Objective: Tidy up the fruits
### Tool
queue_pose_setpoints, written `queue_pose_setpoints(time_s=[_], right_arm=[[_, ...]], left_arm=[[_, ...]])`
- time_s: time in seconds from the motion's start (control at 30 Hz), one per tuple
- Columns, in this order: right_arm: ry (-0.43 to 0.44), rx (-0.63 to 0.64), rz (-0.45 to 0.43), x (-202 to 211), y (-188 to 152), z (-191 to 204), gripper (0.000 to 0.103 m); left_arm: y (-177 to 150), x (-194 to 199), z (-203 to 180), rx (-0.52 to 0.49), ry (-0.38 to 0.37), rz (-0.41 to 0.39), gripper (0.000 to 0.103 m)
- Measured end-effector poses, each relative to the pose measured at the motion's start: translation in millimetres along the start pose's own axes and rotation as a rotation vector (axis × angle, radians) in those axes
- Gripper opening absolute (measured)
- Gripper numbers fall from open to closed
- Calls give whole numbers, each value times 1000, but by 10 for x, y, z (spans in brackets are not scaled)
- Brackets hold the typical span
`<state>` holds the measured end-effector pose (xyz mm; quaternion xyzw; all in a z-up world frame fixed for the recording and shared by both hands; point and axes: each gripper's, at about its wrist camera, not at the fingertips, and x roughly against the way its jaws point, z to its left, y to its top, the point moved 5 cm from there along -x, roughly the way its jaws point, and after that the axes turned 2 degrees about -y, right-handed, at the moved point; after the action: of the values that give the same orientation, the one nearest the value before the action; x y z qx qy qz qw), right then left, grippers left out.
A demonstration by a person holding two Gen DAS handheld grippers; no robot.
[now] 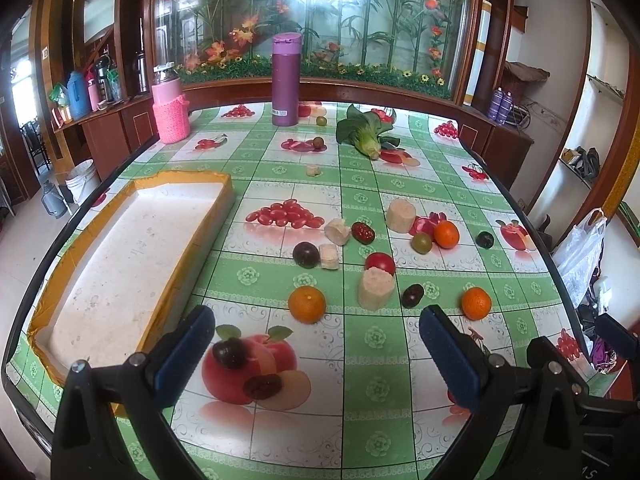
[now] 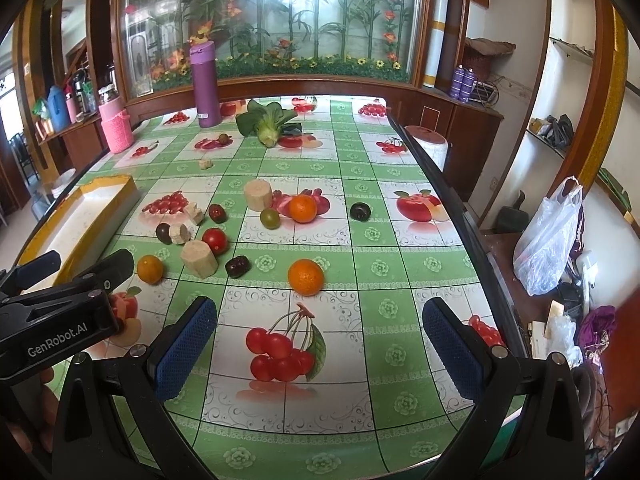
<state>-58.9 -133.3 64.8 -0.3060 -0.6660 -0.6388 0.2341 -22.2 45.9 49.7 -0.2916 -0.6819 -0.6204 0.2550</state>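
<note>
Loose fruit lies mid-table: three oranges (image 1: 307, 304) (image 1: 475, 303) (image 1: 446, 234), a red tomato (image 1: 380, 262), dark plums (image 1: 306, 255) (image 1: 413, 295) and a green fruit (image 1: 422, 243). Pale corn-cob chunks (image 1: 375, 289) stand among them. A white foam tray (image 1: 132, 256) with a yellow taped rim sits empty at the left. My left gripper (image 1: 316, 352) hangs open above the near table, just short of the nearest orange. My right gripper (image 2: 320, 340) is open too, over a printed cherry picture, with an orange (image 2: 306, 277) just ahead. The left gripper (image 2: 76, 276) shows at the left edge of the right wrist view.
At the far end stand a purple flask (image 1: 285, 80), a pink knitted-sleeve bottle (image 1: 171, 108) and a leafy green vegetable (image 1: 366, 132). The table edge (image 2: 460, 196) drops off at the right, where a white plastic bag (image 2: 550, 236) hangs. A wooden cabinet with glass backs the table.
</note>
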Motion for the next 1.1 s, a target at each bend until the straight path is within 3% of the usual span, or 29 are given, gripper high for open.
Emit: queue_pose_setpoints(time_s=[0.6,0.9,1.1], right_arm=[[6,-3,8,-26,64,-25,103],[67,16,37,30,438,-42,103],[33,150,113,-267,682,-83,103]], left_arm=[[19,-73,12,-8,16,19,103],[90,-103,96,-12,38,28,103],[195,-178,357,-28,118,74,103]])
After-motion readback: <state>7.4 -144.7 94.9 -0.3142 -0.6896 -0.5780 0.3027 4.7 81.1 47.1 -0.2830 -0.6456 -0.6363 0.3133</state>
